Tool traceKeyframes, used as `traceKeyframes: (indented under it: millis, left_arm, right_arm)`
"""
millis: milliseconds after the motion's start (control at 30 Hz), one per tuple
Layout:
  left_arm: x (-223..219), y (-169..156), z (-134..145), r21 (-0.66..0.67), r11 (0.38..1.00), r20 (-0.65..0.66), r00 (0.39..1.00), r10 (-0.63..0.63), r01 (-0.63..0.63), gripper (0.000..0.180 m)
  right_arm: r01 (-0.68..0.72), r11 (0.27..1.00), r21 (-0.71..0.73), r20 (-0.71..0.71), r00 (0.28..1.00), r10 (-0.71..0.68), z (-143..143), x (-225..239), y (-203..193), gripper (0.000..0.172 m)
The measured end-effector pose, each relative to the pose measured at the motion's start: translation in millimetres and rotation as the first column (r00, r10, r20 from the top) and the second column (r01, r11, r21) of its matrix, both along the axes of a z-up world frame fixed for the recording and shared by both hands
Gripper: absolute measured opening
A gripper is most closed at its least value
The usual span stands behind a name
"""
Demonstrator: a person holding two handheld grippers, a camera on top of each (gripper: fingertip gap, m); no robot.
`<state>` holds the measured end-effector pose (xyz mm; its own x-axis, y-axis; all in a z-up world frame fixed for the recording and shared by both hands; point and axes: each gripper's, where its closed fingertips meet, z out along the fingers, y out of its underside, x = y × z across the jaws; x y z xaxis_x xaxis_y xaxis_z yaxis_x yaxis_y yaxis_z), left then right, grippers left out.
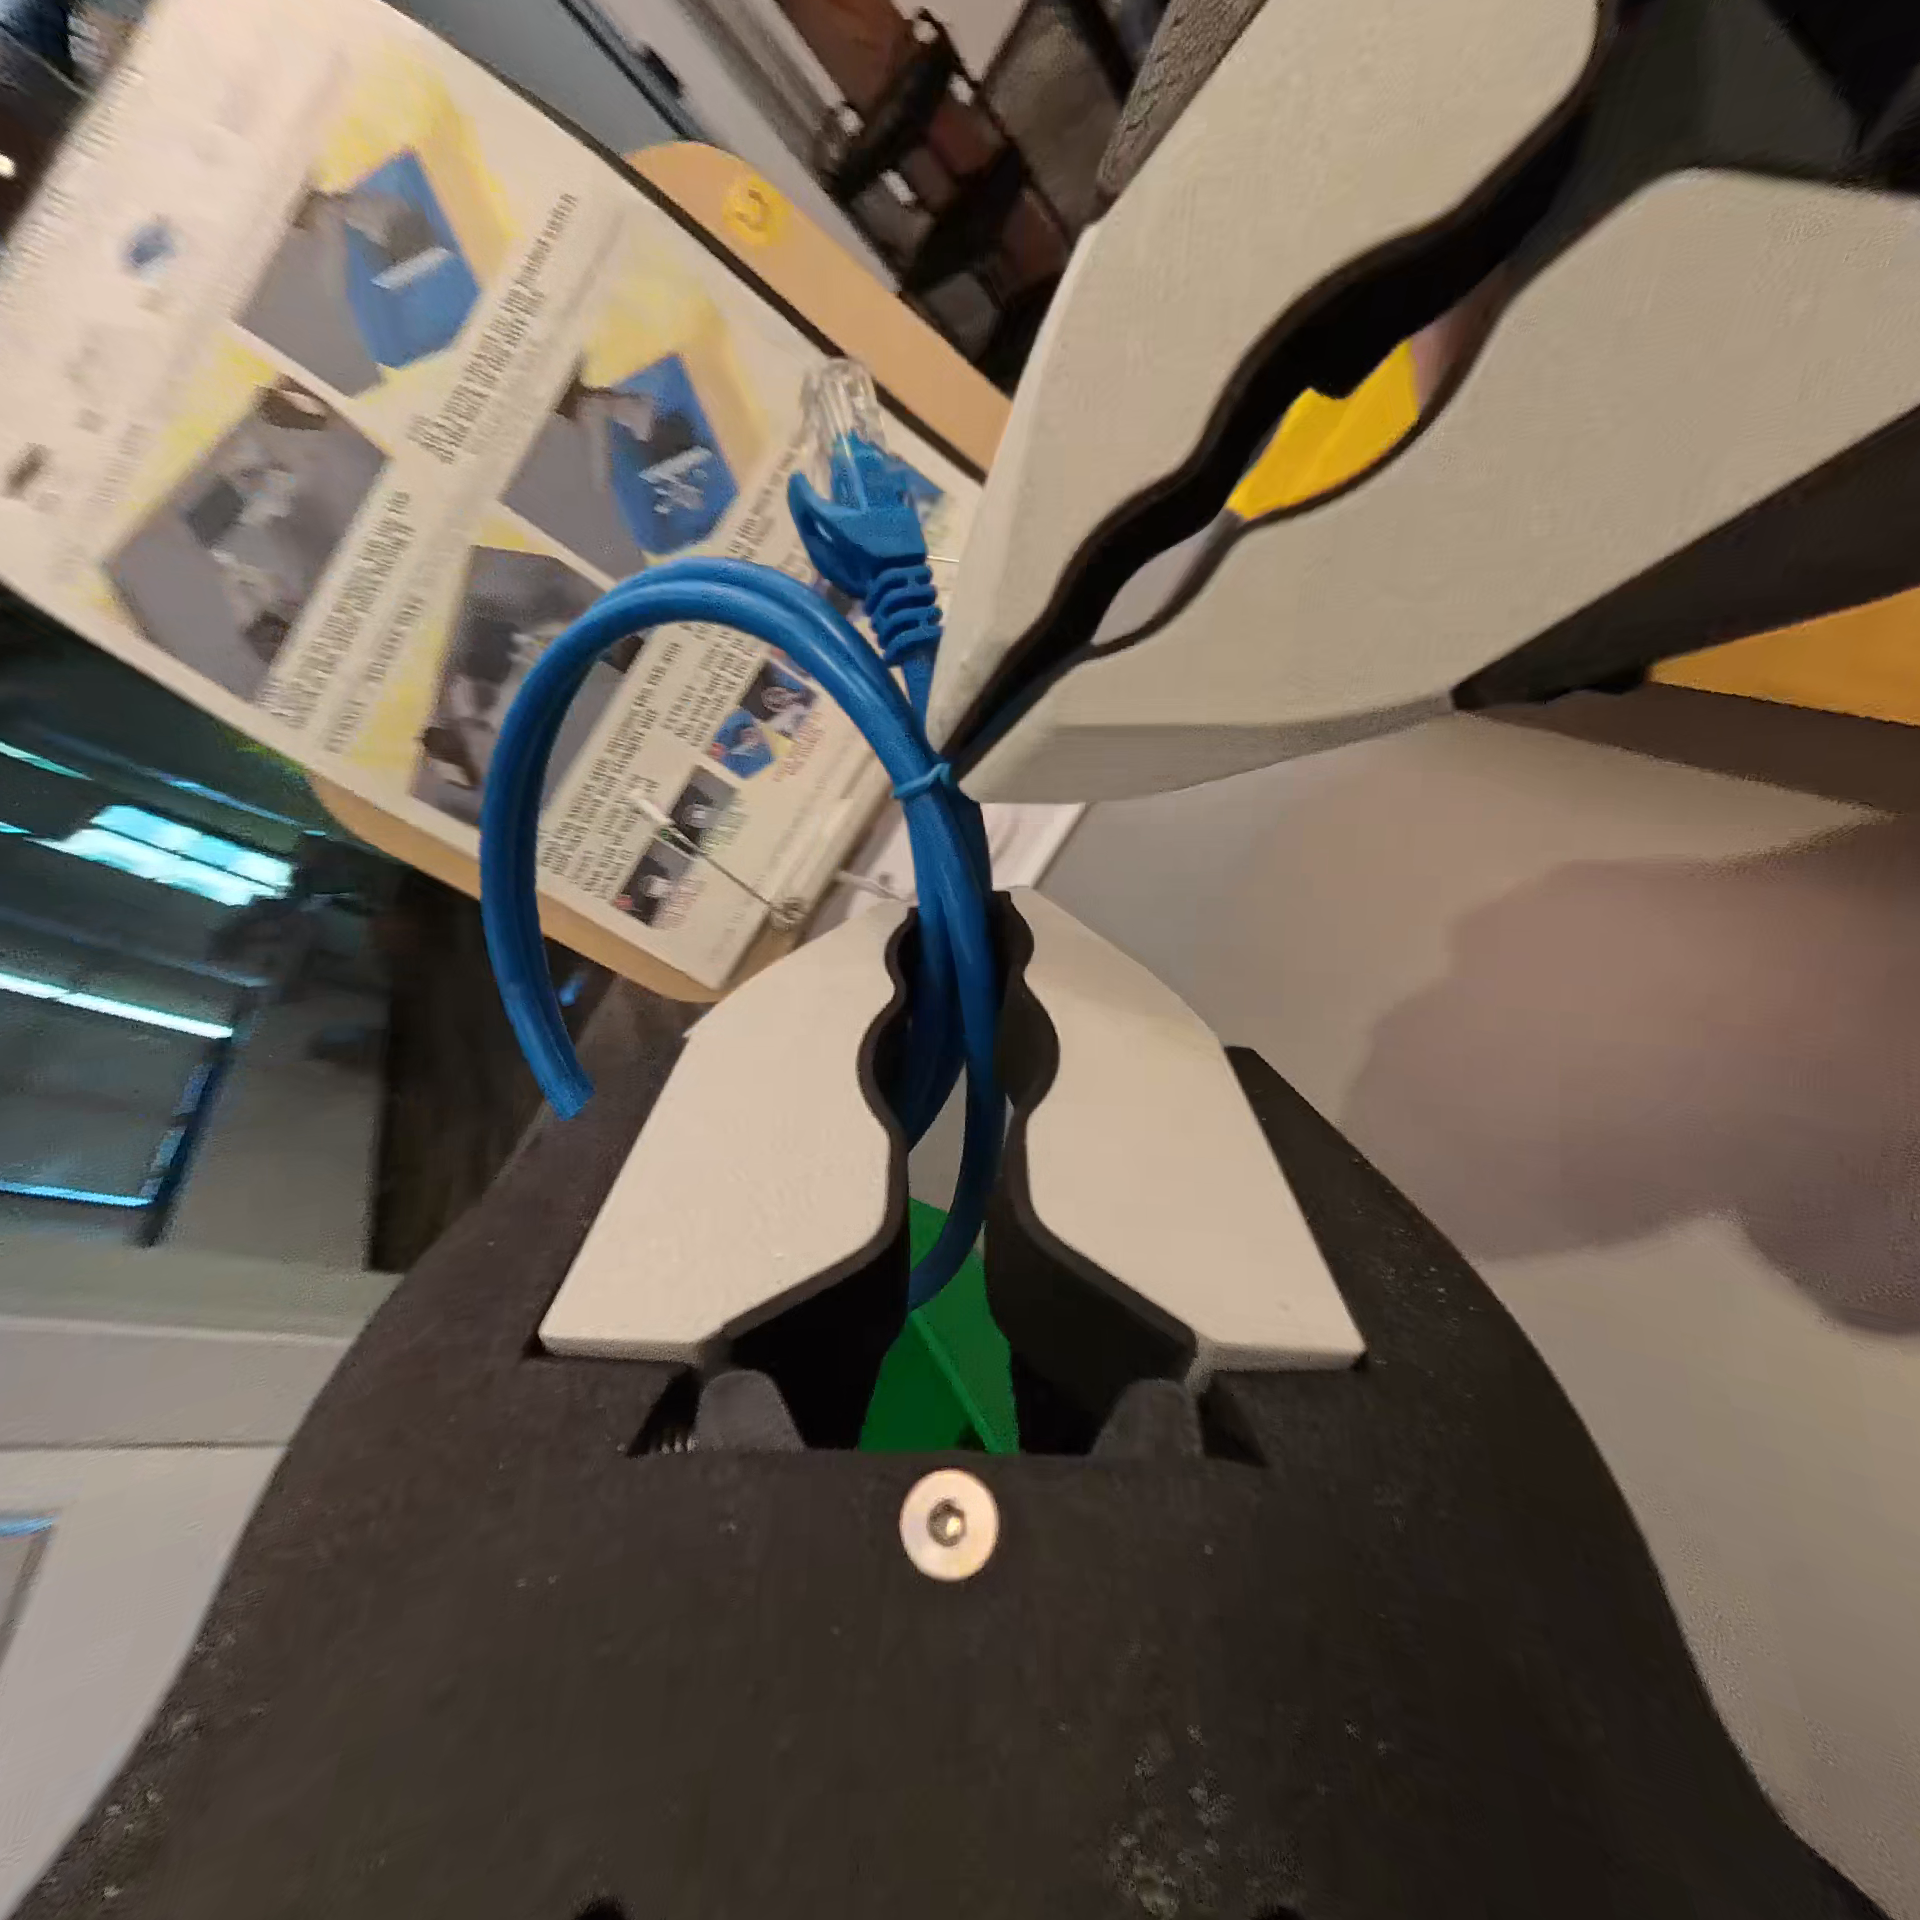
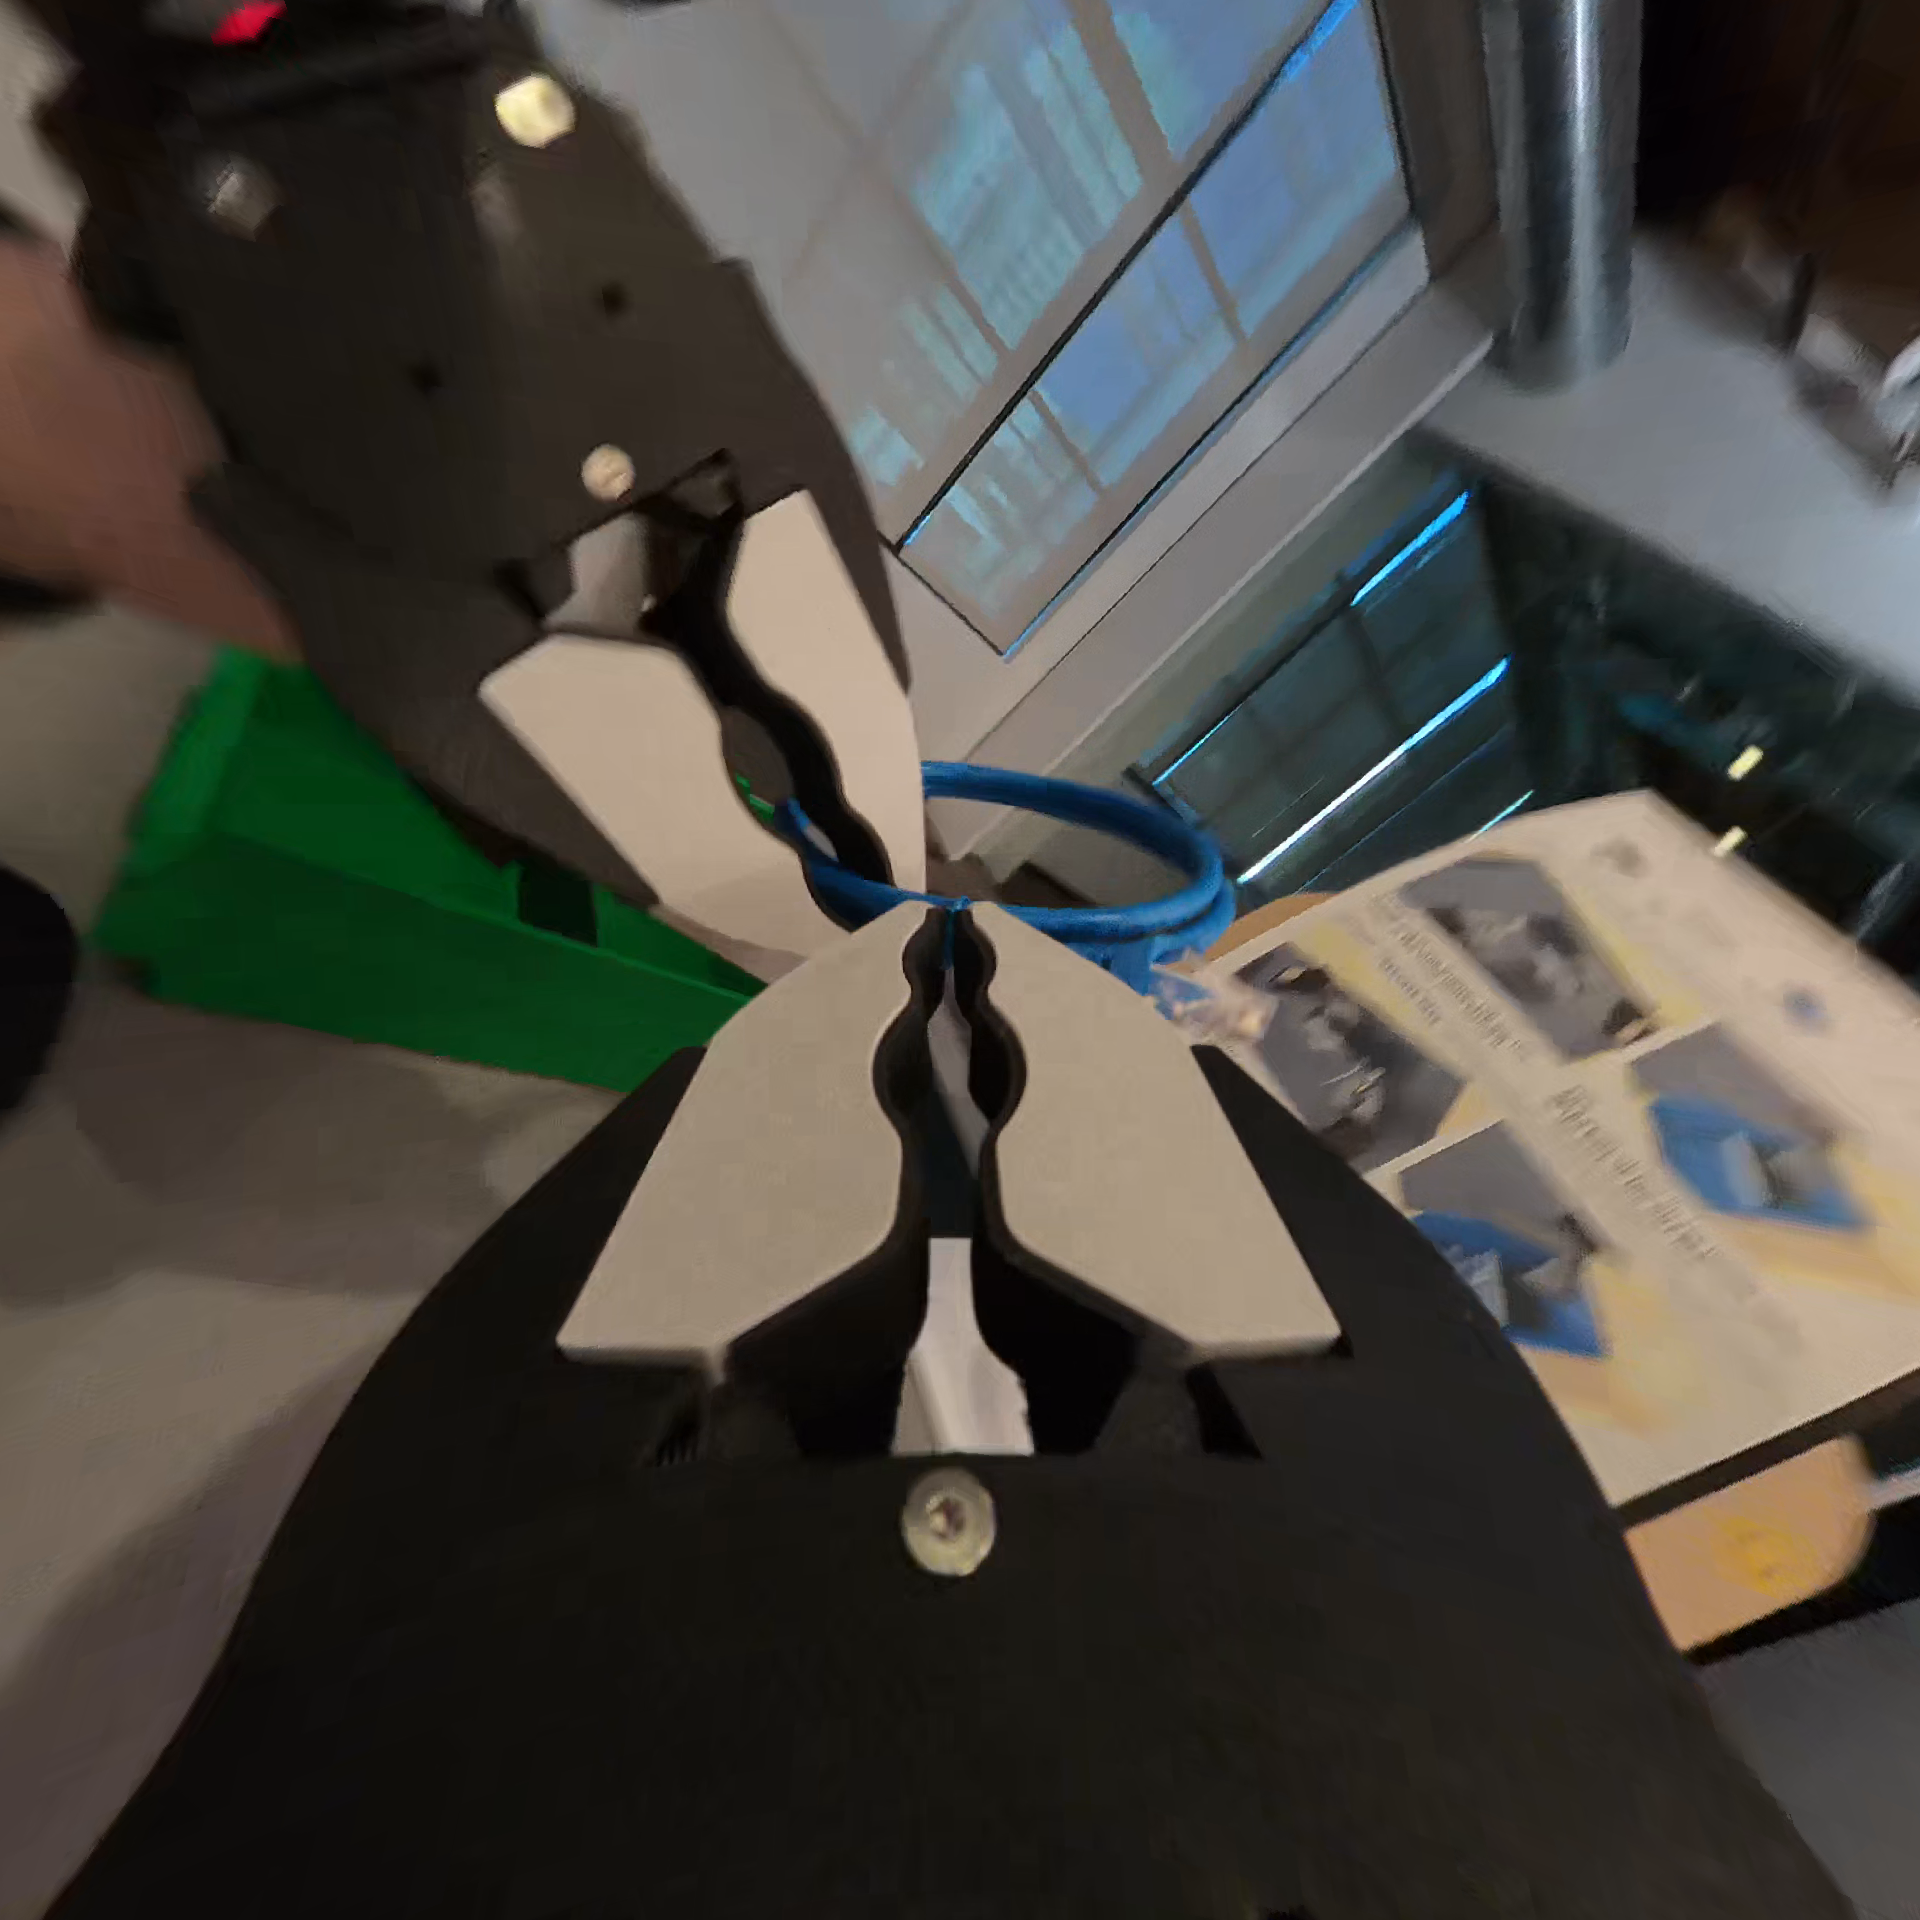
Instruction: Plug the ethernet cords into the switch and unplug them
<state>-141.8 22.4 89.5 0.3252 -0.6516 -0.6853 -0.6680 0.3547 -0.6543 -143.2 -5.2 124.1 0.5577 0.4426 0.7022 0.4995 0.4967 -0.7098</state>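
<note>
L gripper (image 1: 951, 971) clamps the coiled blue cord (image 1: 540, 790) – R gripper (image 2: 948, 940) pinches its thin blue tie (image 1: 928, 779), both off the table.

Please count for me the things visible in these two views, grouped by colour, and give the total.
Blue: 2, the coiled ethernet cord and the thin tie around it.
Green: 1, a bin.
Grey-fingered grippers: 2, the left gripper and the right gripper.
Printed sheet with yellow and blue pictures: 1.
Total: 6.
</note>
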Motion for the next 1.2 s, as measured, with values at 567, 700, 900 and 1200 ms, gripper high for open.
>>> traceKeyframes:
  millis: [567,700,900,1200]
  left_arm:
    - [-6,-12,-9,-0.143,0.989,-0.021,0.998,-0.052,0.049,0.011]
    - [-14,4,13,0.027,0.999,0.031,0.999,0.041,-0.042,0.011]
    - [-15,3,48,0.258,0.963,0.158,0.987,0.037,-0.077,0.011]
    - [-3,-18,56,0.348,0.937,0.178,0.982,-0.061,-0.005,0.011]
  right_arm:
    - [0.016,0.906,0.422,0.214,0.97,-0.117,3,1,-16,0.011]
    - [-0.182,0.975,0.13,-0.235,0.949,0.208,40,8,-35,0.017]
    - [-0.604,0.703,-0.374,-0.786,0.609,0.105,41,17,-11,0.02]
    - [-0.917,0.312,-0.249,-0.952,0.291,0.098,44,8,-23,0.022]
